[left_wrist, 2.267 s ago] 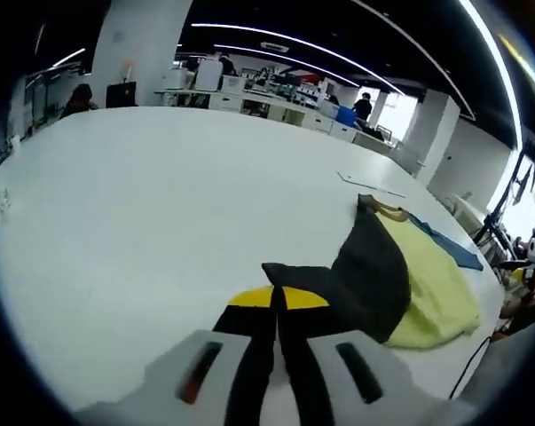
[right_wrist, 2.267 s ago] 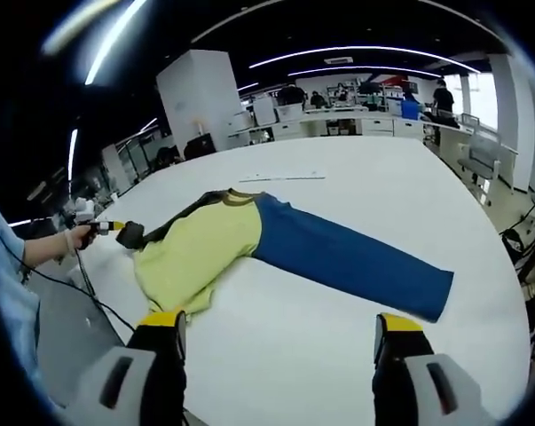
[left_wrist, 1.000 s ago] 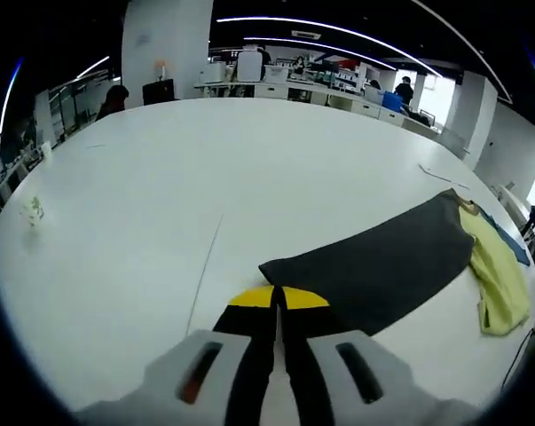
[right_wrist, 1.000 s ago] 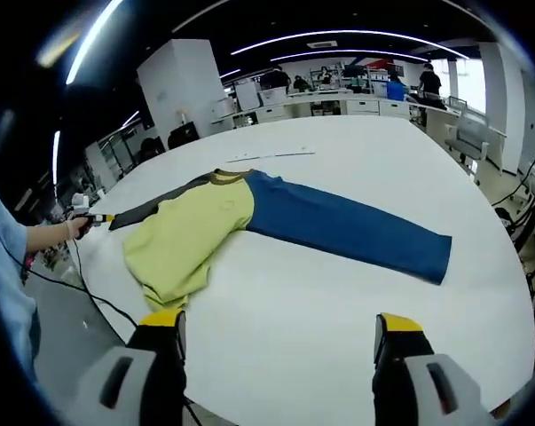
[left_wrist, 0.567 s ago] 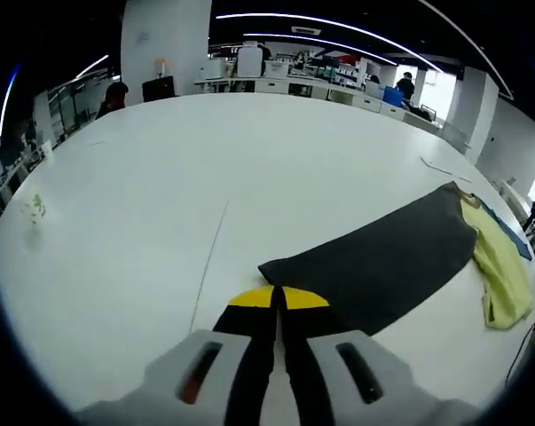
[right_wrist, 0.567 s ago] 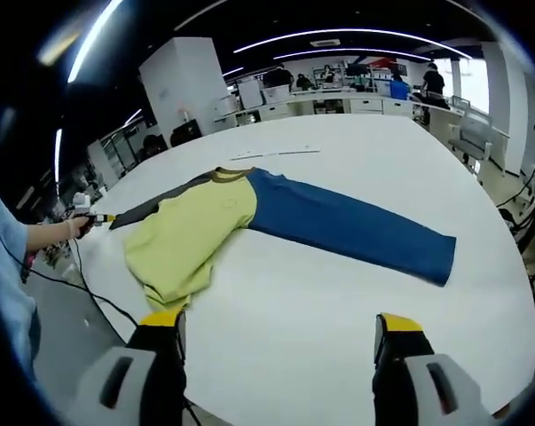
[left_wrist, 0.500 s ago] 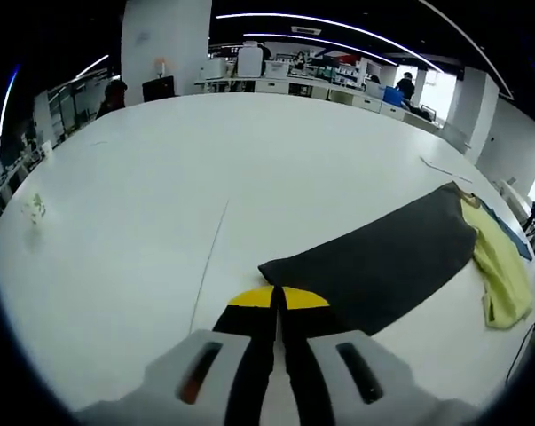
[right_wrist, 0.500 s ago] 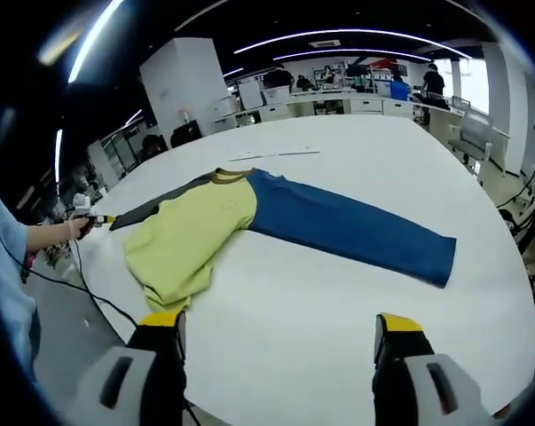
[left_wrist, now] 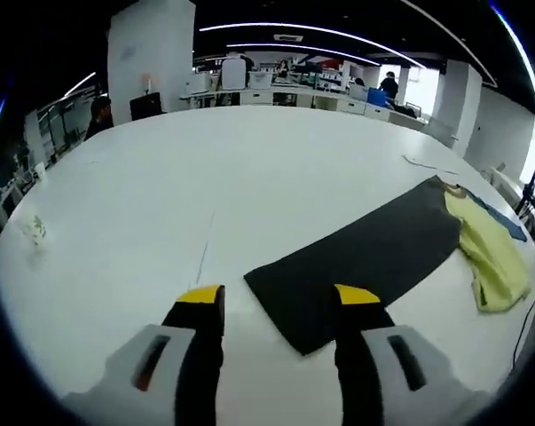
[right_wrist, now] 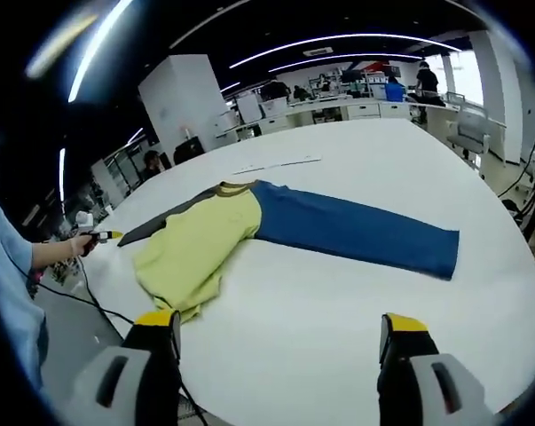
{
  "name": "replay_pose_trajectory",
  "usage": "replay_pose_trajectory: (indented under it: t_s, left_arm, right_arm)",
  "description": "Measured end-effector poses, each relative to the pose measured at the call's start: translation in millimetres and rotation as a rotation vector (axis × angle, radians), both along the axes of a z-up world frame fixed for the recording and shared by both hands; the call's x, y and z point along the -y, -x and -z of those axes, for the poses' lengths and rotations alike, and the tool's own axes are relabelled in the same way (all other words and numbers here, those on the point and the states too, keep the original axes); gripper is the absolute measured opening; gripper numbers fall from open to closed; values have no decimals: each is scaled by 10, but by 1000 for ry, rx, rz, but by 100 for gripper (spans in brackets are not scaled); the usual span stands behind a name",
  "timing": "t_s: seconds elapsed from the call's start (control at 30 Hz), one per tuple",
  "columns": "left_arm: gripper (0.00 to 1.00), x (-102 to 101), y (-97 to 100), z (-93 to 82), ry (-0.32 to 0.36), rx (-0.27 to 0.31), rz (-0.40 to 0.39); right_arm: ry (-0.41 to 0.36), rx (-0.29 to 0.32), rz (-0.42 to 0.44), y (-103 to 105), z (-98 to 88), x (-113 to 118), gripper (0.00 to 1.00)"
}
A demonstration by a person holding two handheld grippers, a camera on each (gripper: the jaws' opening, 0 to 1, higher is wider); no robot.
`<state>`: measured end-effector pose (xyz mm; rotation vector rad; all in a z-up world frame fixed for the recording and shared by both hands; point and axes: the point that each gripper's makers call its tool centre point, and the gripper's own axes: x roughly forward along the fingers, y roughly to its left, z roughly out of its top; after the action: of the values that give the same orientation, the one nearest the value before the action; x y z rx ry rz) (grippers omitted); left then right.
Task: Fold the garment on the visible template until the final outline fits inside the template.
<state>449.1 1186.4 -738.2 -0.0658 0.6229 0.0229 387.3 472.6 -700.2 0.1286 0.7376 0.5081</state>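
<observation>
Released since 0.5 s ago: the left gripper [left_wrist: 279,306] was pinched shut on the dark sleeve's cuff and its jaws are now spread wide, with the dark sleeve [left_wrist: 360,257] laid flat on the white table [left_wrist: 161,195], its cuff end between the jaw tips. In the left gripper view the sleeve is stretched out straight toward the right, where it joins the yellow body [left_wrist: 489,253] of the garment. In the right gripper view the right gripper [right_wrist: 280,333] is held wide open and holds nothing, near edge of the table, well apart from the garment [right_wrist: 205,240]. The blue sleeve [right_wrist: 356,232] is laid out straight to the right and the yellow body is bunched toward the near left. A thin line is seen on the table [left_wrist: 205,244] left of the cuff; whether it is the template edge cannot be told. Judged progress: early. The garment is only spread out, sleeves extended, body still rumpled. No fold is made yet; both sleeves and the body are left to be folded in.
</observation>
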Motion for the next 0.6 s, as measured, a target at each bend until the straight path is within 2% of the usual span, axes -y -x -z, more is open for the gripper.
replay_pose_trajectory:
  t_s: [0.1, 0.33, 0.43, 0.6]
  left_arm:
    - [67, 146, 18, -51, -3, 1, 53]
    - [83, 413, 49, -150, -9, 16, 162]
    - [81, 490, 91, -169, -30, 1, 201]
    - [82, 655, 168, -270, -52, 14, 250]
  right_arm:
    - [-6, 7, 0, -9, -15, -12, 94]
    - [-9, 26, -12, -31, -56, -39, 93]
    - [-7, 30, -17, -38, -69, -41, 93]
    - [-5, 40, -28, -43, -99, -48, 92]
